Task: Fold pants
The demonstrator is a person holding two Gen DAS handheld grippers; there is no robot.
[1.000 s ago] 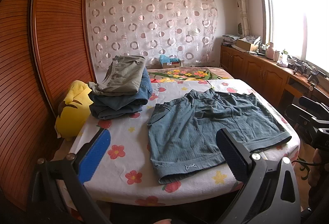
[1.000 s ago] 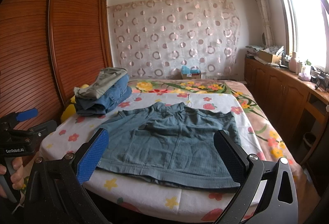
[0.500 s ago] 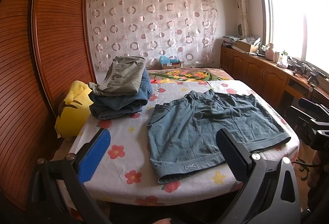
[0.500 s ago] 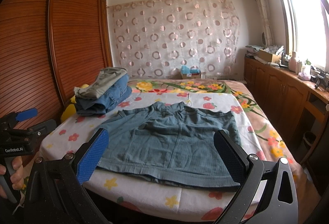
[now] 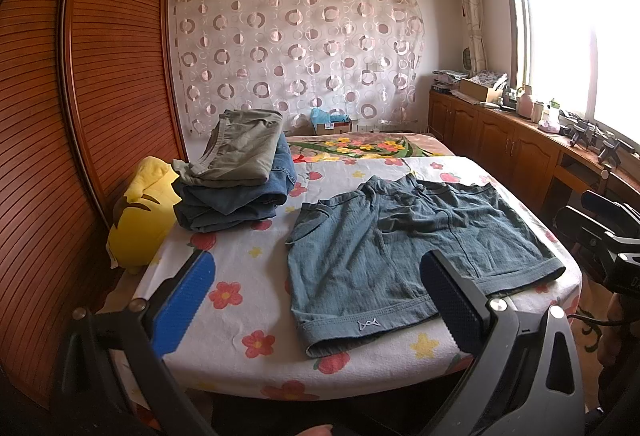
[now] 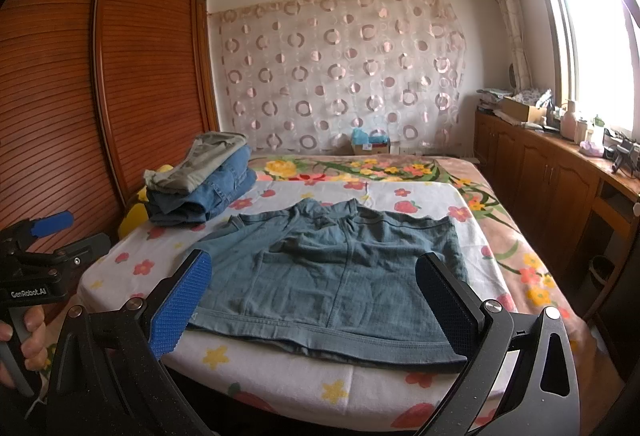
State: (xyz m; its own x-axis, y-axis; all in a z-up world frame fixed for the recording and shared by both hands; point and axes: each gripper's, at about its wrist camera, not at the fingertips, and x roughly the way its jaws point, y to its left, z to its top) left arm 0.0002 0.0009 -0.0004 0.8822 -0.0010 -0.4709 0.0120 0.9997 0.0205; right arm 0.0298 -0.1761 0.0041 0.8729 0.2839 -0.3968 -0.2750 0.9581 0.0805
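Only container I can spot is a small cardboard box [image 6: 371, 147] at the far end of the bed [image 6: 280, 388], with something blue and crumpled poking out the top. The blue-grey shorts [image 6: 344, 276] are spread flat near the bed's front edge, waistband away from the cameras, a bit rumpled up there. Folded pile of clothes [image 5: 236, 180] sits to their left. Left claw [image 5: 316, 300] and right claw [image 6: 314, 300] both hang wide open, short of the bed, holding nothing
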